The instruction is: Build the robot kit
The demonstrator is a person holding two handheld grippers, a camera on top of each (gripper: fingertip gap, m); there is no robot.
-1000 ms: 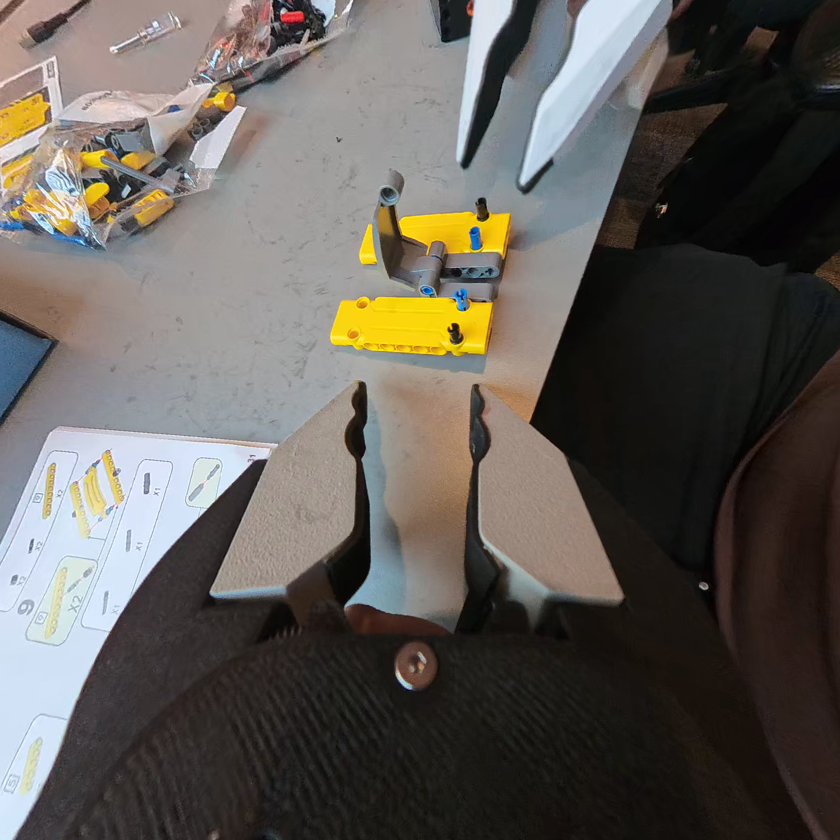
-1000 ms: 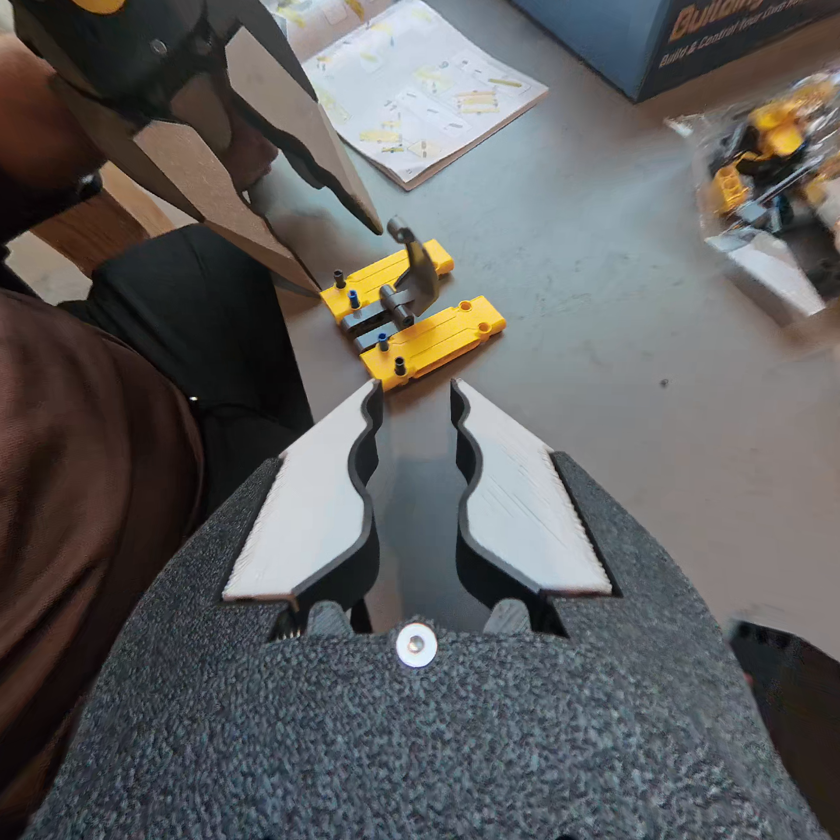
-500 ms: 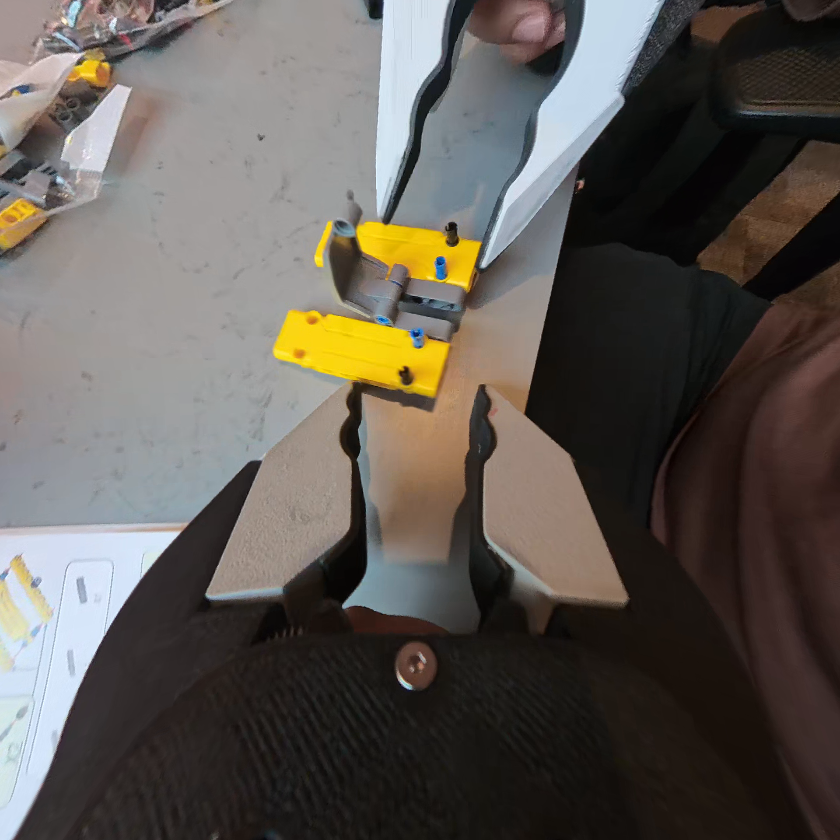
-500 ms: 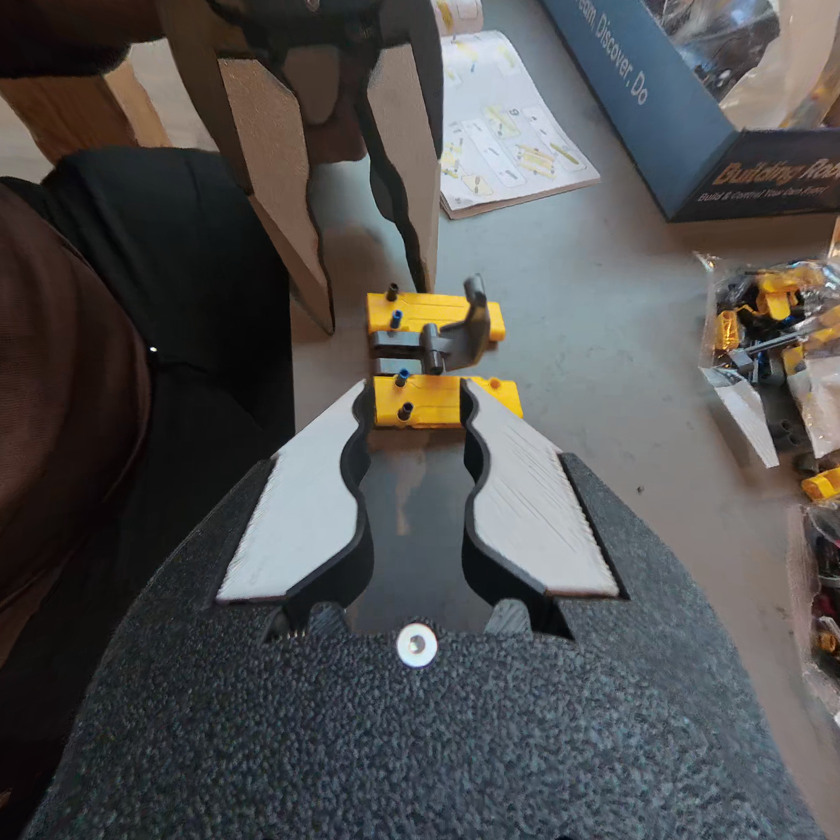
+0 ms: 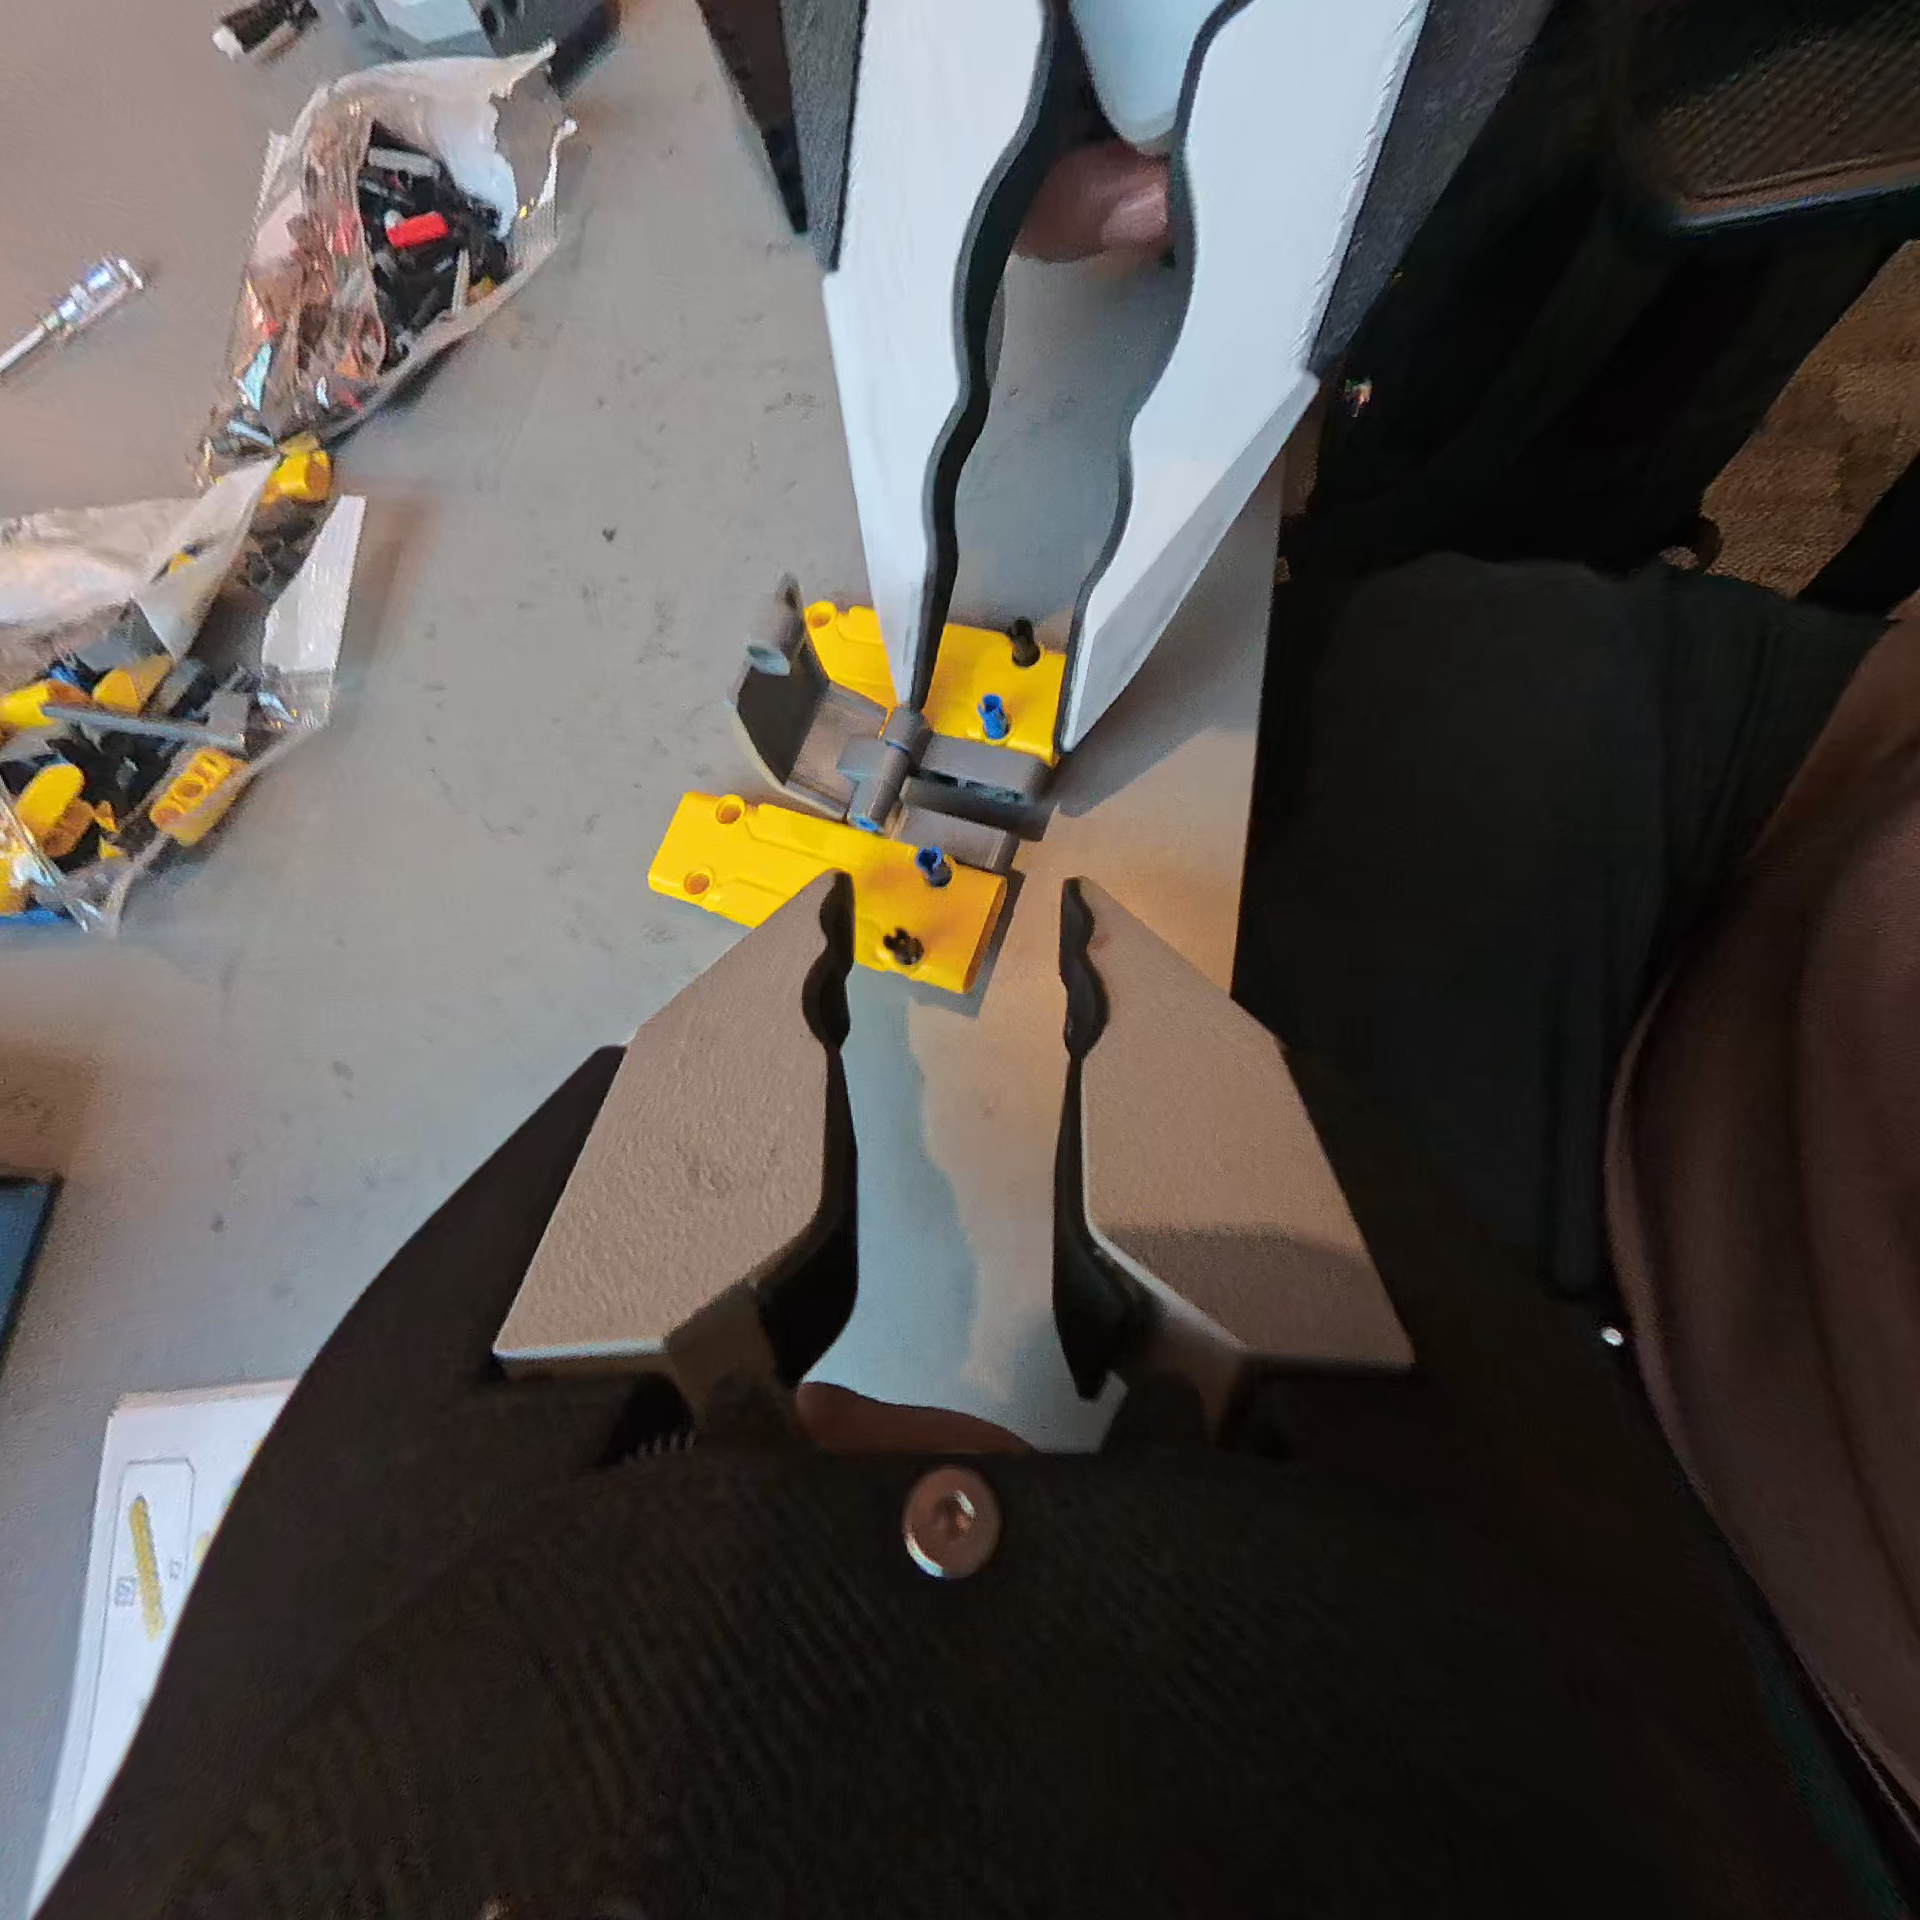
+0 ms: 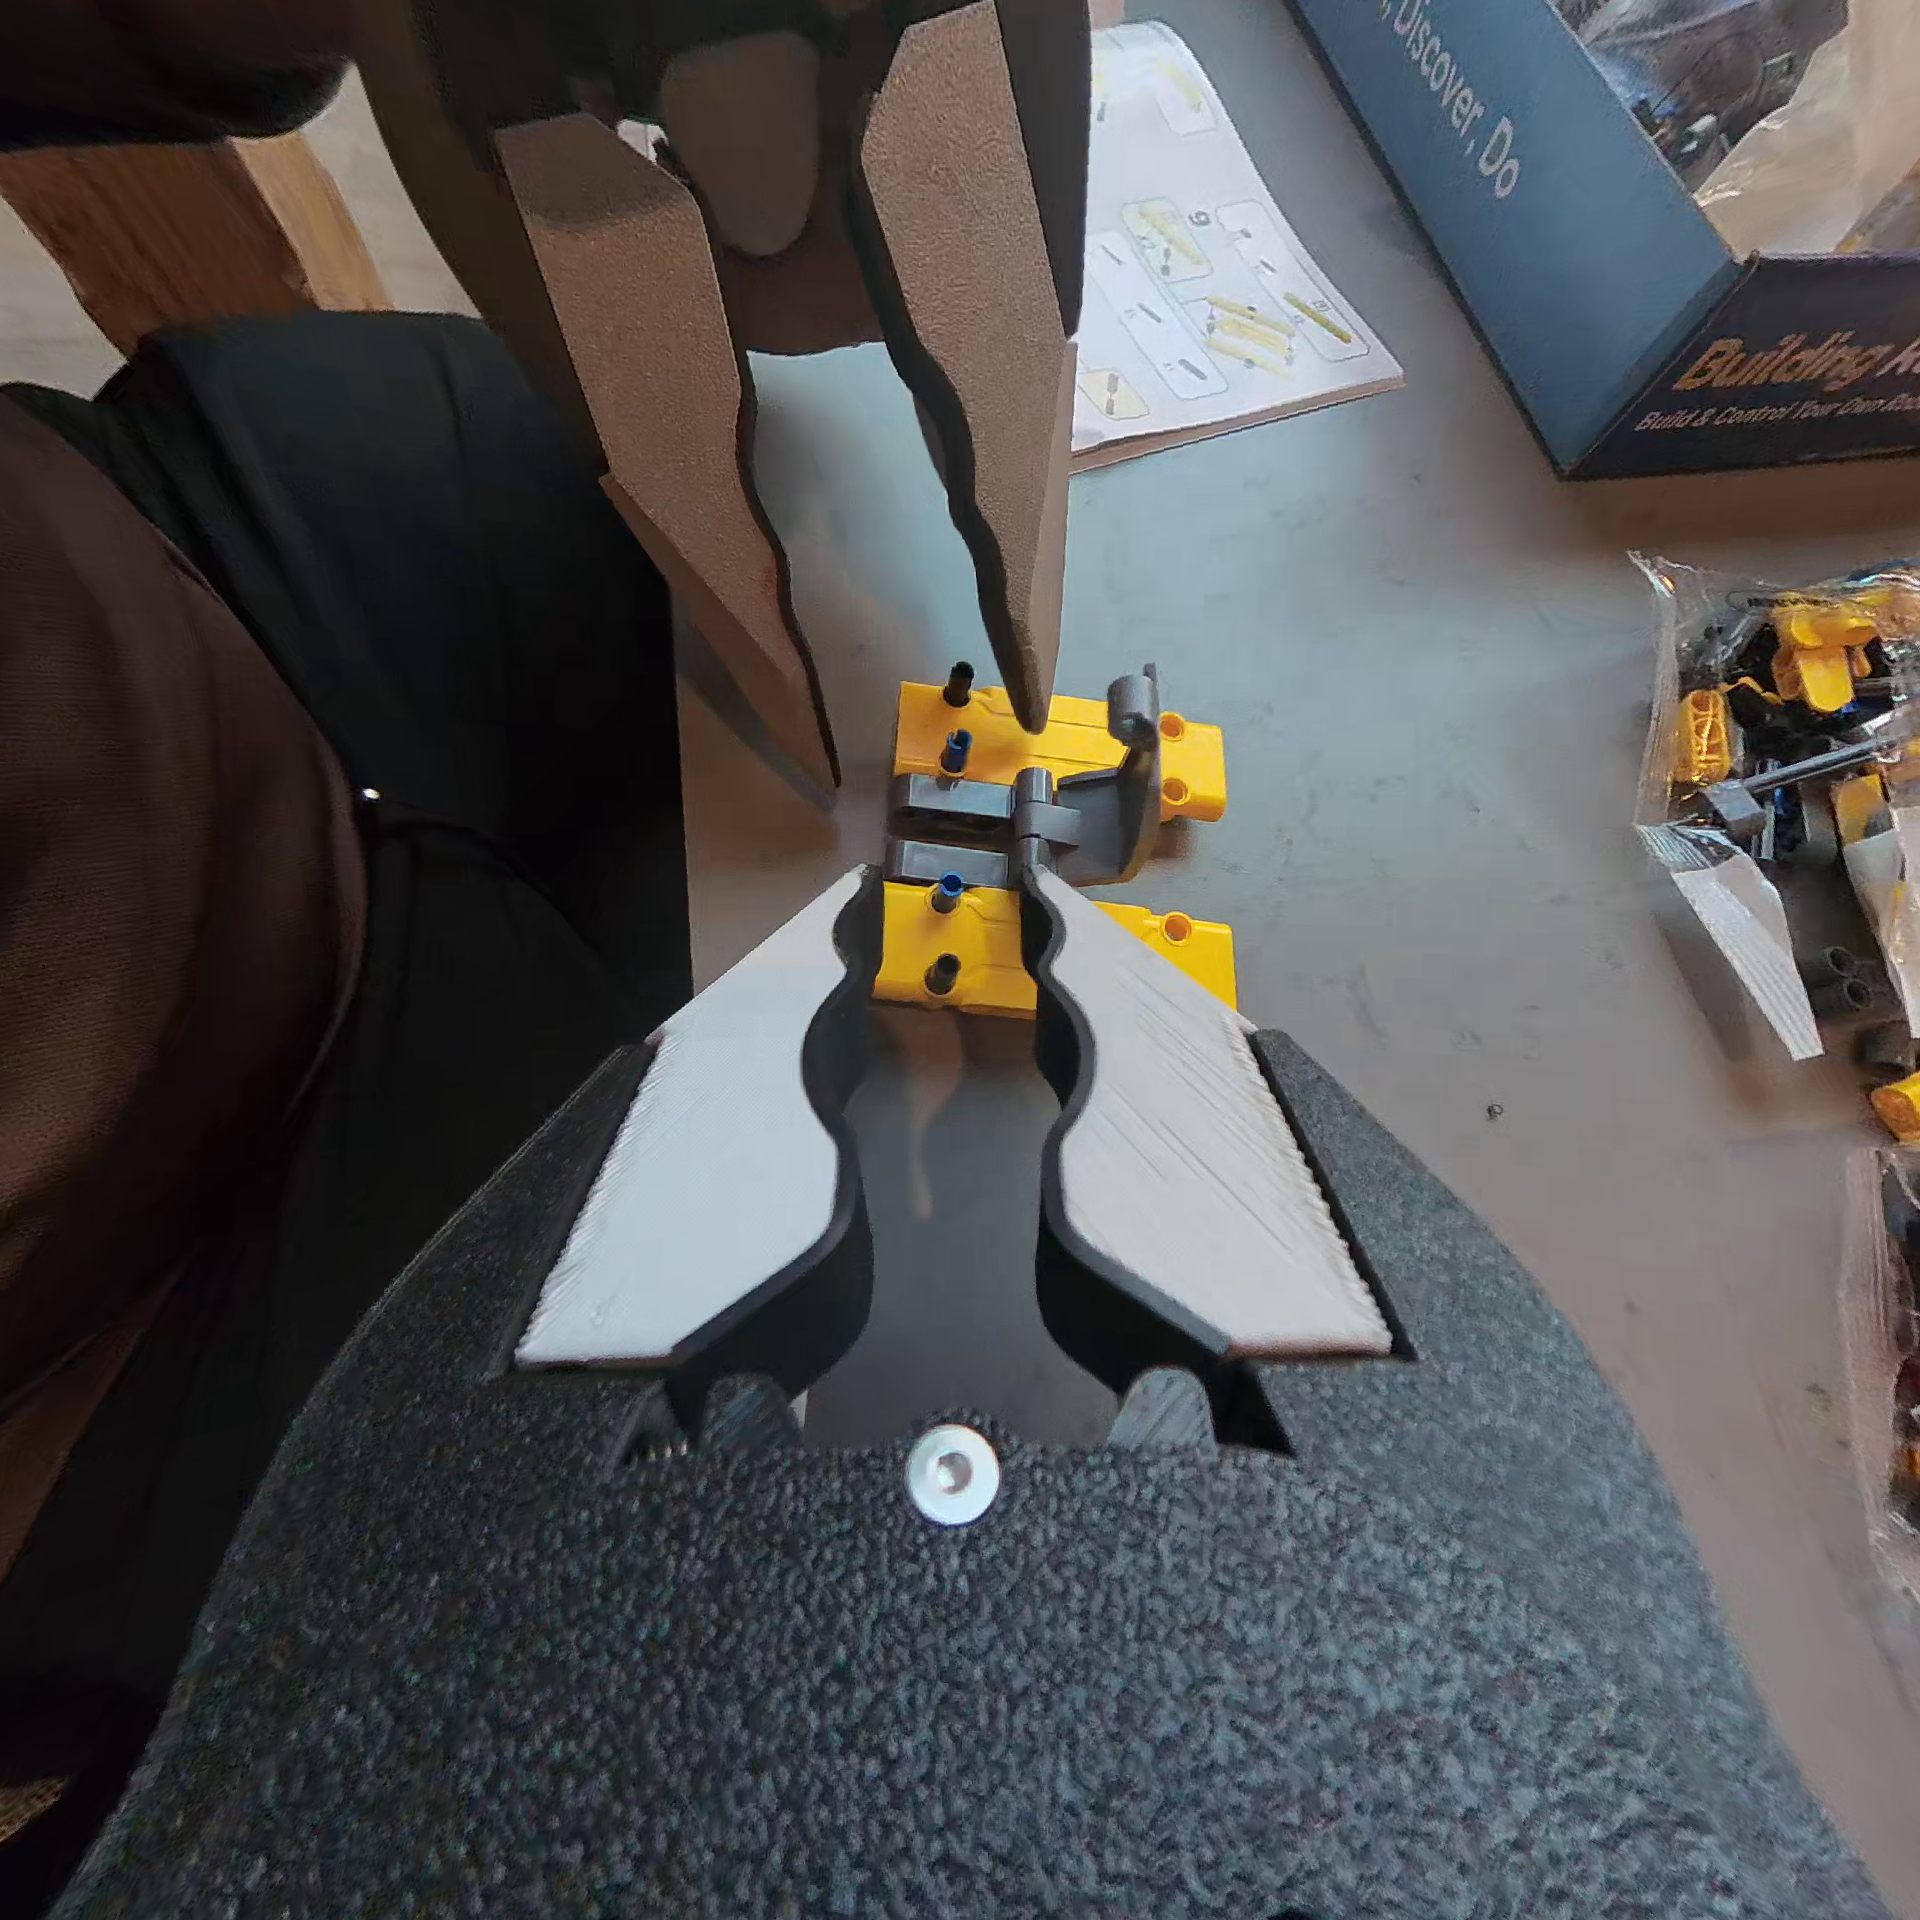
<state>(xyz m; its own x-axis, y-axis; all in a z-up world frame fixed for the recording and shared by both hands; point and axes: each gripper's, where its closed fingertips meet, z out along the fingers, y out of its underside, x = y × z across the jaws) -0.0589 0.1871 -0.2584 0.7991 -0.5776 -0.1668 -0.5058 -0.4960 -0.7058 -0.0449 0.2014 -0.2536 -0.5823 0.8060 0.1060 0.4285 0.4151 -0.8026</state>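
A grey table (image 5: pixel 499 997) near its edge held a small brick assembly (image 5: pixel 862 790): two yellow panels joined by grey beams, with a grey lever standing up. Bags of loose parts (image 6: pixel 1787 748) and an instruction booklet (image 6: pixel 1216 301) lay well apart. The left gripper (image 5: pixel 945 904) had its jaws spread around one panel's end; the right gripper (image 6: pixel 945 894), jaws likewise spread, straddled the other panel. Whether any fingertip touched plastic was hard to tell. Uneven closing could probably twist the joint apart or push the assembly off the table edge.
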